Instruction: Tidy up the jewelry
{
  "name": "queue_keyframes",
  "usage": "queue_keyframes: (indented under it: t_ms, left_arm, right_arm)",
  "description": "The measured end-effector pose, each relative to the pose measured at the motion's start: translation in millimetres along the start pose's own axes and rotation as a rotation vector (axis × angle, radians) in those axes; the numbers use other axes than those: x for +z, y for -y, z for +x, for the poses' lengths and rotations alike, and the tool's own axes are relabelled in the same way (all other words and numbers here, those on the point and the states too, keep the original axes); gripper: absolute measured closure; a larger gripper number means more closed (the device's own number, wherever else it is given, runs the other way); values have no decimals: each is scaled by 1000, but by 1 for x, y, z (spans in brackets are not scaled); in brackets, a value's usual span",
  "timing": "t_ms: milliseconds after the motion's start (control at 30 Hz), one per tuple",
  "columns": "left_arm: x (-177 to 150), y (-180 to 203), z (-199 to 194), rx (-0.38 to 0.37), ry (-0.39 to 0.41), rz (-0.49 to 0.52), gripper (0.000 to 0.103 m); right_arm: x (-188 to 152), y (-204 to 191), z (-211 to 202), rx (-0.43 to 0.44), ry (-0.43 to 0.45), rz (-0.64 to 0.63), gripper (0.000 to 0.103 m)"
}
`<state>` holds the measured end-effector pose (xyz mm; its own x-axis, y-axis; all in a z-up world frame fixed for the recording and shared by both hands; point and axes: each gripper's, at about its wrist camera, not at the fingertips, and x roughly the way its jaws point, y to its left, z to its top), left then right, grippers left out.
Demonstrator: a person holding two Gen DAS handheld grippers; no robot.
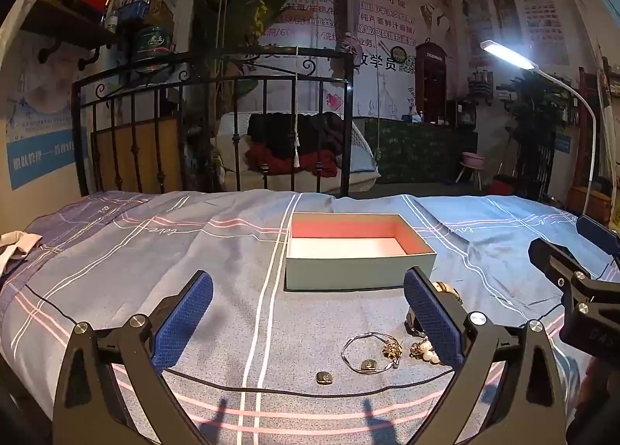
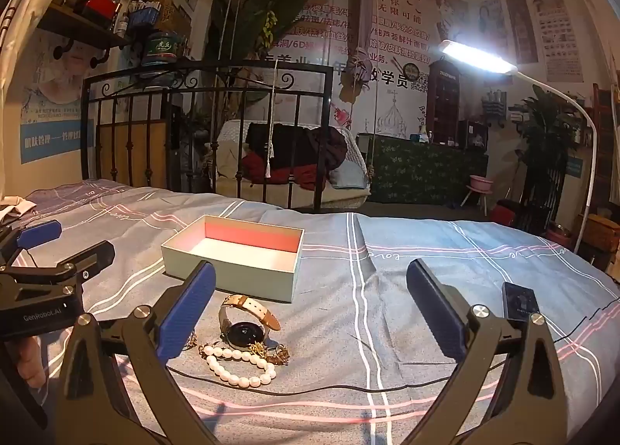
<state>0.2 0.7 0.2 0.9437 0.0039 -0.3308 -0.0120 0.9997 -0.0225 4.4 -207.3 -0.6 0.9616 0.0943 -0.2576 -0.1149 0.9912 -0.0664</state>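
On the bed [image 1: 155, 251], mid-sheet toward the footboard side: open box [image 1: 360, 251], pink inside, nothing in it in either view. So nothing sorted yet, whole job left, by my read.

Jewelry sits in a cluster on the near side of the box, toward the near edge of the bed, apart from the box. Largest first: watch [image 2: 244, 323] with tan strap, closest to the box wall. Pearl bracelet [image 2: 240, 365] just in front of it, touching a tangle of gold chain [image 2: 271, 352]. Thin bangle with charm [image 1: 368, 354] beside that. Small square pendant [image 1: 324, 378] alone, nearest the bed's near edge. A black cable [image 1: 271, 390] runs across the sheet just below the cluster.

My left claw [image 1: 306, 321]: wide open, holding nothing, hovering over the sheet left of the cluster. My right claw [image 2: 310, 313]: wide open too, nothing gripped, watch and pearls by its left pad.

Likely first pick: watch, it's bulkiest.
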Motion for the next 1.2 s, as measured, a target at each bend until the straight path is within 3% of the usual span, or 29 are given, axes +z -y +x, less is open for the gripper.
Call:
queue_keyframes:
  t_ms: [500, 1200]
  left_arm:
    - [1, 2, -12, 31, 61, 16, 7]
    - [0, -2, -12, 10, 50, -16, 7]
  right_arm:
    - [5, -2, -10, 20, 17, 14, 6]
    - [7, 0, -14, 38, 41, 34, 6]
